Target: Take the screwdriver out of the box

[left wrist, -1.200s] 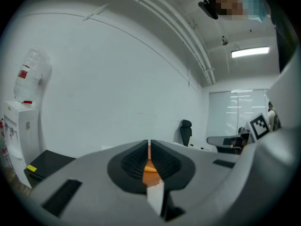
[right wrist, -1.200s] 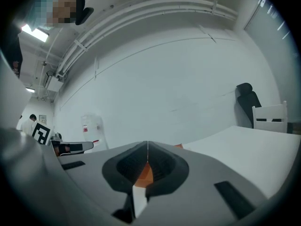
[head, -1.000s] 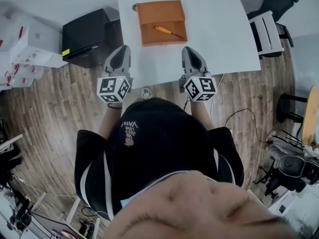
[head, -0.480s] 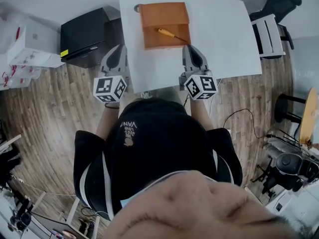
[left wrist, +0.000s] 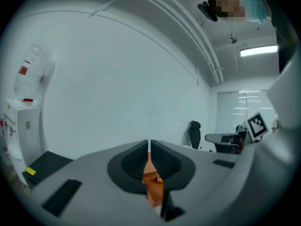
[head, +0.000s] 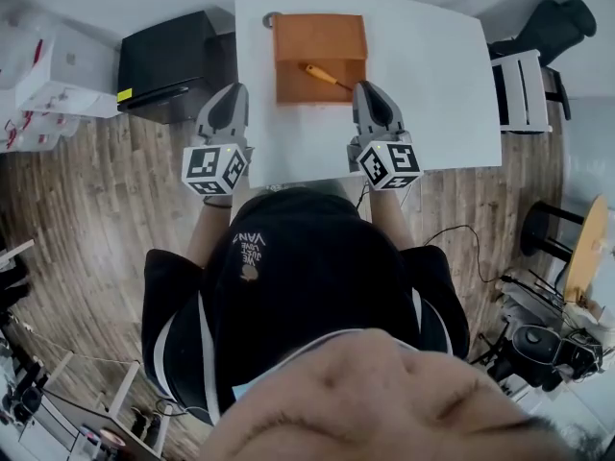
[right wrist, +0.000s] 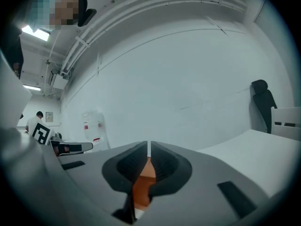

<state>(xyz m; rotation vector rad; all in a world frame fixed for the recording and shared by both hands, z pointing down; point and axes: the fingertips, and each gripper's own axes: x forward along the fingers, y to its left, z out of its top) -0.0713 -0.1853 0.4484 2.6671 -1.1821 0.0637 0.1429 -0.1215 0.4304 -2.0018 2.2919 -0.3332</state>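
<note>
Screwdriver (head: 322, 73), orange handle, dark shaft, lying diagonally in open orange box (head: 298, 90), left gripper (head: 233, 92) and right gripper (head: 369, 88) both closed

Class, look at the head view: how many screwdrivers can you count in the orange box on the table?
1. The screwdriver lies slantwise inside the open orange box on the white table, handle toward the left. No other shows, though the box walls may hide something.
</note>
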